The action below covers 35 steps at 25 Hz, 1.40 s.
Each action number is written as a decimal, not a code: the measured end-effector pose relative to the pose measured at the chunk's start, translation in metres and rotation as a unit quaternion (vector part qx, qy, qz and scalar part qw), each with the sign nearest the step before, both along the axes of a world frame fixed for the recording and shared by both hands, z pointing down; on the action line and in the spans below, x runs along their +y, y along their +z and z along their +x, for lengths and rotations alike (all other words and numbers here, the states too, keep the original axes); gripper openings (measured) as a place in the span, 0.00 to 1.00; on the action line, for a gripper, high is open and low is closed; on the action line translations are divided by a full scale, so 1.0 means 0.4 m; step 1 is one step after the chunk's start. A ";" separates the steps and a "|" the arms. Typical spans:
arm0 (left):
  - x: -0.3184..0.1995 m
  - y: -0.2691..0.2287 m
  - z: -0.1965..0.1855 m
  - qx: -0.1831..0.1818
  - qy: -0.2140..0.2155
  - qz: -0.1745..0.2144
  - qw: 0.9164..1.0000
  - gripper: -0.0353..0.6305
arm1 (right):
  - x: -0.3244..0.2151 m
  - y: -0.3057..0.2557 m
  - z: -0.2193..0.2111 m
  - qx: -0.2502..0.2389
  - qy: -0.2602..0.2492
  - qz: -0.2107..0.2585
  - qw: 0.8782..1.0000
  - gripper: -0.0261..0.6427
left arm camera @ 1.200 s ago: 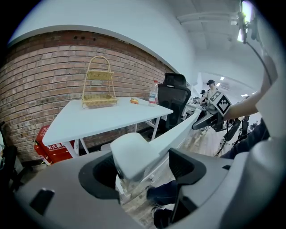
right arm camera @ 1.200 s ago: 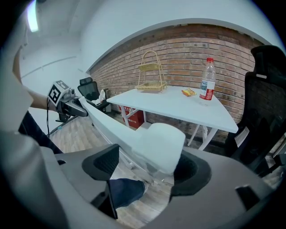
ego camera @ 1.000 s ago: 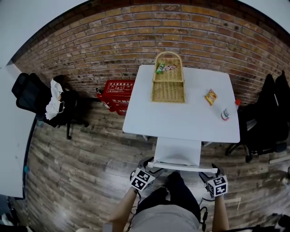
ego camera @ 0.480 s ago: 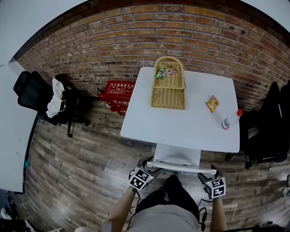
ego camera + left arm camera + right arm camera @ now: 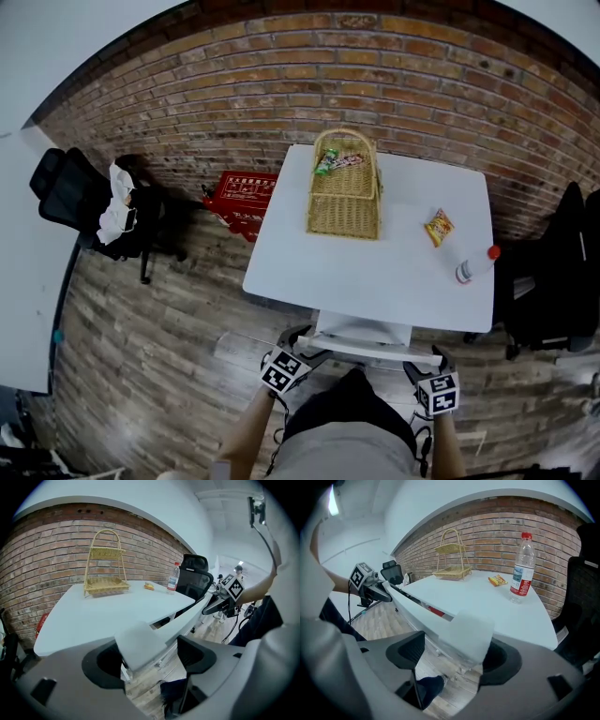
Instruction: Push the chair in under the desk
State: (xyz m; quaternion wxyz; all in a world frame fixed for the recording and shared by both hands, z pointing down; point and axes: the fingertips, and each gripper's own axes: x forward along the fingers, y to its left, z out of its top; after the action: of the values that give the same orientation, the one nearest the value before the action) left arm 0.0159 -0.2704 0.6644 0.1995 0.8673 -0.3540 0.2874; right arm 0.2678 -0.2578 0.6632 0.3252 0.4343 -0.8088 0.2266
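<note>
The white desk [image 5: 375, 272] stands against the brick wall. The white chair's top rail [image 5: 361, 349] runs along the desk's near edge, and its seat [image 5: 366, 326] is mostly hidden beneath the top. My left gripper [image 5: 298, 345] is at the rail's left end and my right gripper [image 5: 427, 361] at its right end. In the left gripper view the rail's corner [image 5: 140, 641] lies between the jaws of the left gripper [image 5: 152, 656], with a gap beside it. The right gripper [image 5: 454, 653] likewise straddles the other corner [image 5: 468, 632]. Both stand open.
On the desk are a wicker basket [image 5: 345, 192] with snack packets, a yellow snack bag [image 5: 438, 228] and a water bottle [image 5: 473, 265]. A red crate [image 5: 246, 199] sits on the floor at the left. Black office chairs stand at the left [image 5: 94, 211] and right [image 5: 553, 281].
Both grippers and the chair have moved forward toward the desk. Less of the seat shows in front of the desk's edge than a second ago.
</note>
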 end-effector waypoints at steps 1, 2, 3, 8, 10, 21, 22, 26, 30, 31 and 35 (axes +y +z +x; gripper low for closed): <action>-0.006 0.000 0.001 0.000 -0.002 0.001 1.000 0.58 | -0.007 0.000 0.001 0.000 0.000 0.000 1.000 0.57; -0.012 0.000 0.002 -0.001 -0.004 0.002 1.000 0.58 | -0.014 0.001 0.002 0.001 -0.001 0.000 1.000 0.57; -0.018 -0.001 0.003 -0.002 -0.006 0.003 1.000 0.58 | -0.022 0.001 0.004 0.001 -0.001 0.000 1.000 0.58; -0.044 -0.002 0.008 -0.003 -0.007 0.006 1.000 0.58 | -0.048 -0.002 0.009 0.001 -0.003 0.002 1.000 0.57; -0.051 -0.002 0.007 -0.003 -0.007 0.007 1.000 0.58 | -0.056 -0.003 0.009 0.001 -0.003 0.004 1.000 0.58; -0.103 -0.005 0.000 0.001 -0.003 0.004 1.000 0.58 | -0.105 -0.007 -0.002 0.000 -0.001 0.007 1.000 0.57; -0.107 -0.005 -0.002 0.000 -0.002 0.003 1.000 0.58 | -0.108 -0.008 -0.004 0.000 -0.001 0.006 1.000 0.58; -0.130 -0.011 -0.003 0.001 0.000 0.002 1.000 0.58 | -0.132 -0.015 -0.004 0.004 0.000 0.006 1.000 0.58; -0.151 -0.010 -0.002 0.002 0.002 0.001 1.000 0.58 | -0.152 -0.015 -0.004 0.003 0.001 0.003 1.000 0.58; -0.156 -0.009 -0.002 0.001 0.003 0.001 1.000 0.58 | -0.156 -0.016 -0.004 0.003 0.001 0.002 1.000 0.57; -0.160 -0.008 -0.003 0.003 0.006 0.000 1.000 0.58 | -0.160 -0.014 -0.008 0.002 -0.002 0.000 1.000 0.57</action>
State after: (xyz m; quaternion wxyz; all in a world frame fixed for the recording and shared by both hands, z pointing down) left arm 0.0148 -0.3345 0.6610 0.1990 0.8704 -0.3482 0.2857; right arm 0.2647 -0.3217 0.6578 0.3277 0.4333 -0.8087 0.2254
